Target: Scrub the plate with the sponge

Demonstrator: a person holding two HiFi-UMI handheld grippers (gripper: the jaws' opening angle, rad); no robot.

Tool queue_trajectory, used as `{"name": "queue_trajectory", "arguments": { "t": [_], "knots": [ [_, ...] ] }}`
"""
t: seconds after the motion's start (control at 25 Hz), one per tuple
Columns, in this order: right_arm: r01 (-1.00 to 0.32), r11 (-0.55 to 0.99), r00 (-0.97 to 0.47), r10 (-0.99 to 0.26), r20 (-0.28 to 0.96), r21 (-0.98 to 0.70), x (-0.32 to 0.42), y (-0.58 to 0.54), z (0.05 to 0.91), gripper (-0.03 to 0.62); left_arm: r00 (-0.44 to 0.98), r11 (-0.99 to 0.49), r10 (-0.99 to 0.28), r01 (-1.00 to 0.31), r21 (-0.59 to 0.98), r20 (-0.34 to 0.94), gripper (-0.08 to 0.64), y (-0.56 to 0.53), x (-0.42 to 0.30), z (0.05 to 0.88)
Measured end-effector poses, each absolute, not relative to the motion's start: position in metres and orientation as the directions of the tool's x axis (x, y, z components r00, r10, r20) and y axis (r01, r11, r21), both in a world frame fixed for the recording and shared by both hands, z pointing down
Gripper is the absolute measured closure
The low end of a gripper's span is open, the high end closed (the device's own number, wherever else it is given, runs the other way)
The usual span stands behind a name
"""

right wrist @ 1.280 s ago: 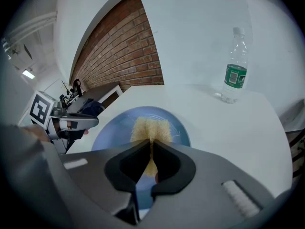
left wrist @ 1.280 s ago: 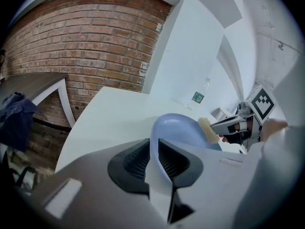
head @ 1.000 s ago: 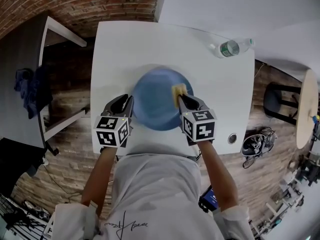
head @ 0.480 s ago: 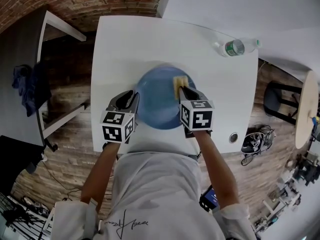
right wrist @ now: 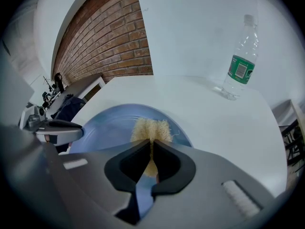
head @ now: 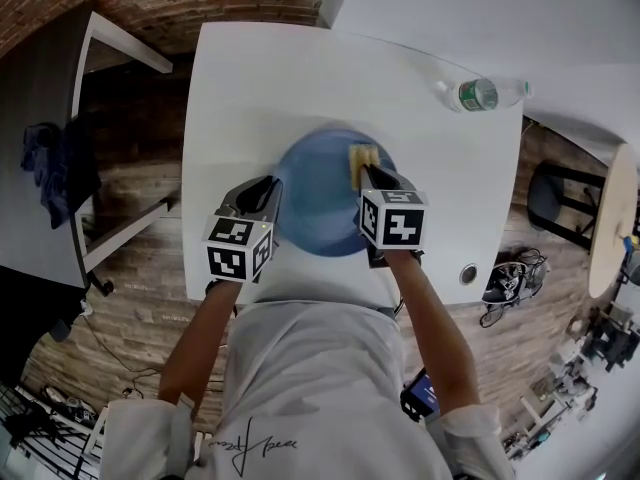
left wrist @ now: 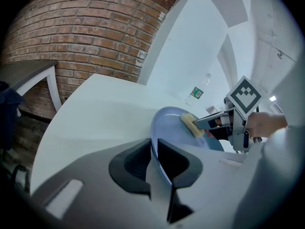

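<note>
Blue plate (head: 315, 208), frame centre, being pinched at left rim by left gripper (left wrist: 155, 151); right gripper (right wrist: 151, 149) squeezing sponge (right wrist: 151, 129) against upper-right face. Advising firm hold, even pressure, overlapping strokes.

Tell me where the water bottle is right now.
In the head view the water bottle sits near the white table's far right corner, beyond and right of the blue plate.
</note>
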State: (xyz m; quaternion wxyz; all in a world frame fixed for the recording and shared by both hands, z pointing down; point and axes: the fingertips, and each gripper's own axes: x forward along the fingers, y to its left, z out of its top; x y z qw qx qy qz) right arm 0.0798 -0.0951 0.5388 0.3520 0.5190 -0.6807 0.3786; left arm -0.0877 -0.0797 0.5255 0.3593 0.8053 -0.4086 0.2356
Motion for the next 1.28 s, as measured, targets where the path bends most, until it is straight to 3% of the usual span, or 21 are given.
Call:
{"name": "queue_trajectory", "arguments": {
  "t": [1.28],
  "knots": [
    [-0.944,0.31,-0.245,-0.435,0.866,-0.111,0.044,-0.114,0.542,0.567,0.511,-0.309,-0.519,-0.859,0.407,0.685,0.522,-0.081,-0.09,0.526]
  ]
}}
